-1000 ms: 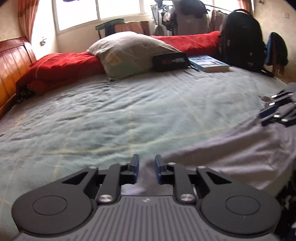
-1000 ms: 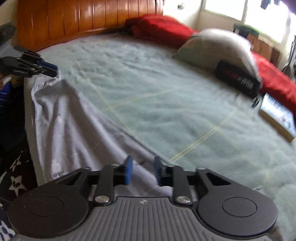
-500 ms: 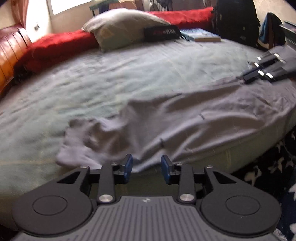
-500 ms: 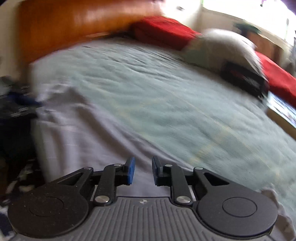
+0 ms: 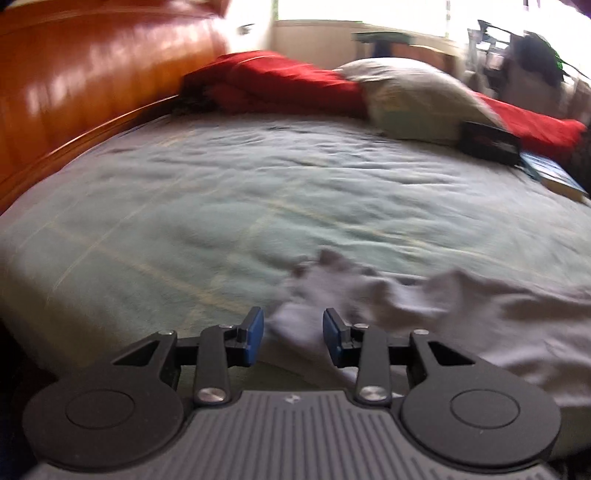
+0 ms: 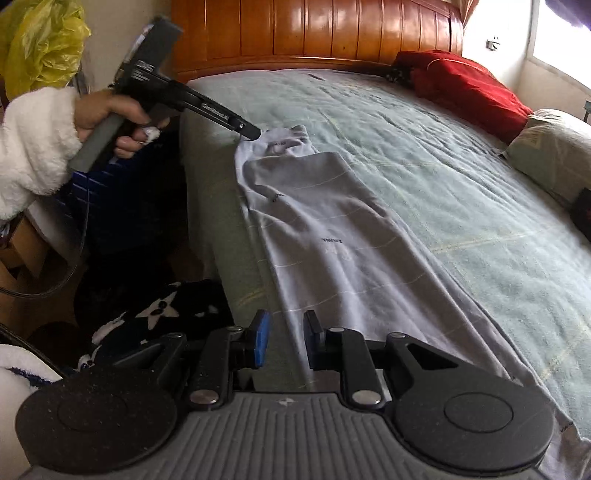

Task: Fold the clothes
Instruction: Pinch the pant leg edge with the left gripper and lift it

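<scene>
A pale grey garment [image 6: 332,236] lies stretched along the near edge of the bed, its collar end toward the headboard. In the left wrist view its bunched collar end [image 5: 332,288] lies just ahead of my left gripper [image 5: 293,338], whose blue pads stand apart with cloth showing between them. The right wrist view shows that gripper [image 6: 253,133] at the collar end, held by a hand in a white fleece sleeve. My right gripper [image 6: 284,341] is open over the garment's near end, at the bed's edge.
The bed has a pale green cover [image 6: 461,166] and a wooden headboard [image 6: 314,29]. A red blanket [image 5: 273,85], a pillow [image 5: 413,99], a black box [image 5: 491,142] and a book [image 5: 554,173] lie at its far side. A black star-patterned cloth [image 6: 155,314] lies on the floor.
Both grippers let go of the garment, which now lies flat along the bed edge. The left gripper opened wider and turned toward the collar end. The right gripper opened a little.
</scene>
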